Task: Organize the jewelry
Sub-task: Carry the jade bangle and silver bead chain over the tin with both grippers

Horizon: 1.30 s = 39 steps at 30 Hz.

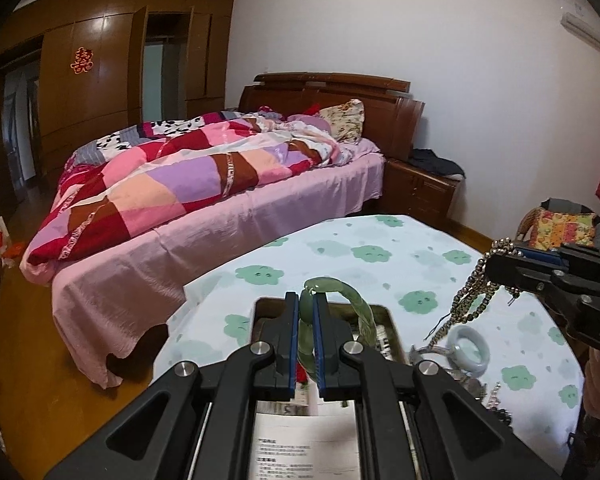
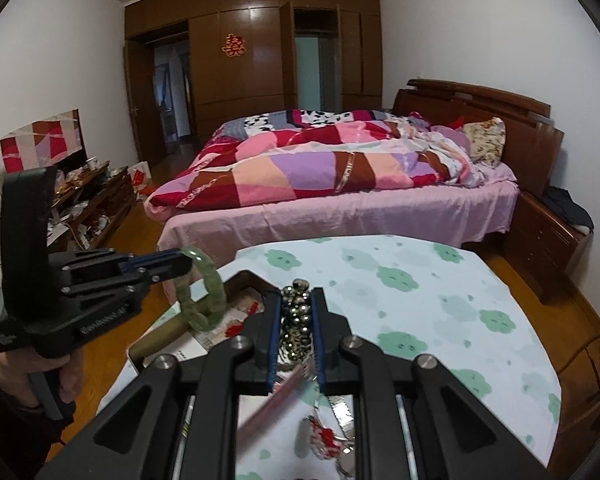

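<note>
So both claws have something pinched right now. Using the open tin box (image 1: 384, 316) on the tabletop (image 1: 380, 248) as the reference point: the left claw (image 1: 309, 304) is nearly closed on a green jade bangle (image 1: 354, 300), gripping one side of the ring between its blue-edged pads, and the bangle hangs in the air right over the box's near-left corner. From the right wrist view you can see it better: the bangle (image 2: 204, 288) dangles off the tip of the left claw (image 2: 182, 262), above the box's rim (image 2: 242, 276), not touching it as far as I can tell. A hand (image 2: 66, 380) is wrapped around that claw's handle.

The right claw (image 2: 296, 308) is squeezed down on a bunch of metallic beads (image 2: 298, 320), a beaded strand all bunched up between the pads. In the left wrist view the strand (image 1: 476, 292) droops down from the right claw (image 1: 496, 264), off to the right of the box and raised above the tabletop.

Also right of the box, lying flat on the cloud-print cloth, there's a pale bluish bangle (image 1: 470, 350) with a small tangle of other jewelry (image 1: 480, 390) just beside it, nearer the camera. Inside the box there's some printed paper (image 2: 240, 308) with red bits on it. A bed (image 1: 220, 200) with a patchwork quilt sits well behind the tabletop.
</note>
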Motion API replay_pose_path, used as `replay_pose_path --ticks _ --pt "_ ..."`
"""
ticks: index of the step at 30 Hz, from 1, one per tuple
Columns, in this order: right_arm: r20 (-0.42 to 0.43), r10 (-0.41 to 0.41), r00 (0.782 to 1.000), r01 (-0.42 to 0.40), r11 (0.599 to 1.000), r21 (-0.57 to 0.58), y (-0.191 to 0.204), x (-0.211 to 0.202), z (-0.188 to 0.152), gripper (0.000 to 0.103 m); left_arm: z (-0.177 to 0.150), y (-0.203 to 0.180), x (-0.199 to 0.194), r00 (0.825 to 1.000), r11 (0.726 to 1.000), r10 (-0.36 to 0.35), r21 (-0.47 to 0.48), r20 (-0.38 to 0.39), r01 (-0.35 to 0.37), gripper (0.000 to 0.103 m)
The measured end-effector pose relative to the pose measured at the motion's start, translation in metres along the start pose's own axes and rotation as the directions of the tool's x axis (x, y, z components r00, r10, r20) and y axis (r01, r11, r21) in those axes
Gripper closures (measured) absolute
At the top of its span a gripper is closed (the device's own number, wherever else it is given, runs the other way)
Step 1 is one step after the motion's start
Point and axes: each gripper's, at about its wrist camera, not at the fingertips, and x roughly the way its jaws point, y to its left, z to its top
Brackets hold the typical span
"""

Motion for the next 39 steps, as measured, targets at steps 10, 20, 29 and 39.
replay_pose_path --ticks 10,20,29,39 --pt "-0.025 0.028 0.999 -0.029 0.999 -0.023 0.015 0.023 0.002 0.087 -0.005 0.011 0.013 0.999 1.0 0.018 -0.017 -0.04 -0.019 0.097" --pt "-0.075 0.023 0.997 -0.024 1.0 -0.014 0.019 0.047 -0.01 0.087 -0.012 0.018 0.028 0.996 0.999 0.027 -0.023 -0.082 -0.029 0.097" --pt "-0.116 0.015 0.993 -0.016 1.0 -0.01 0.021 0.062 -0.022 0.087 -0.019 0.014 0.042 0.992 1.0 0.023 -0.01 -0.123 -0.024 0.097" --pt "-0.159 0.004 0.987 -0.004 1.0 0.0 0.017 0.075 -0.033 0.087 -0.028 0.018 0.057 0.985 0.999 0.031 -0.004 -0.171 -0.033 0.097"
